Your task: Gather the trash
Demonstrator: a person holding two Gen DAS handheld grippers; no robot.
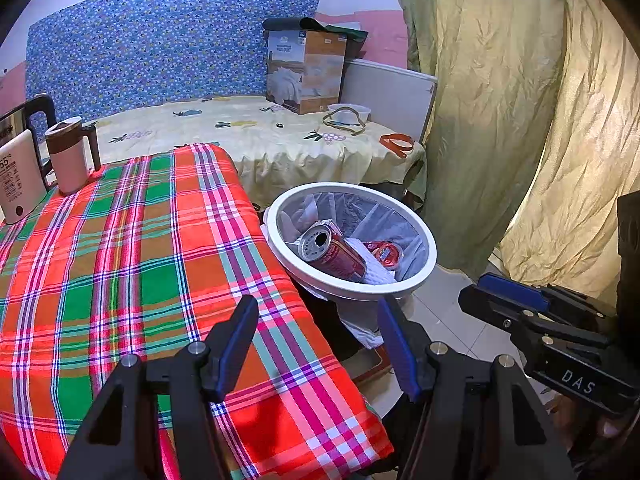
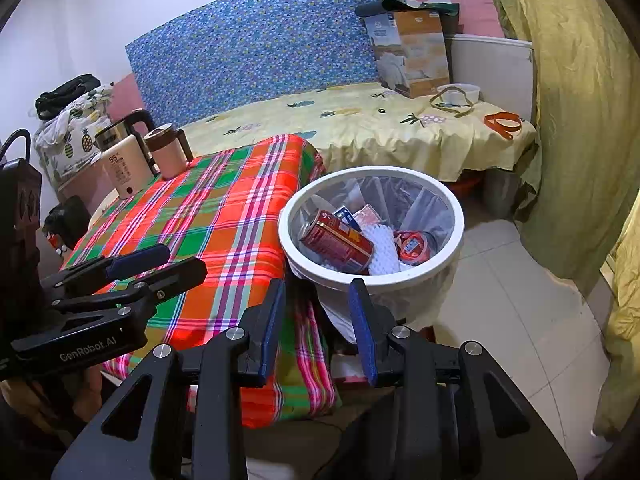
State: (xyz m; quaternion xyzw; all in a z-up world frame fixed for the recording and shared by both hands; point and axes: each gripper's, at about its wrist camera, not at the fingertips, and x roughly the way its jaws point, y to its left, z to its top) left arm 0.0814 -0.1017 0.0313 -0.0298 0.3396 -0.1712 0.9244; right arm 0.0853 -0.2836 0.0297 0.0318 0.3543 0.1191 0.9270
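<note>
The job looks close to finished — the plaid tablecloth (image 1: 132,248) filling the left of the frame carries no loose litter, only a mug (image 1: 70,154) and a white device (image 1: 18,178) at its upper-left corner. The trash sits in the white bin (image 1: 424,236) at centre-right: 1 red can (image 1: 334,254) lying on its side, a red wrapper (image 1: 386,254), white padding and small cartons. The left gripper (image 1: 318,340) and right gripper (image 2: 316,328) both hang low in frame, jaws apart, holding nothing.
</note>
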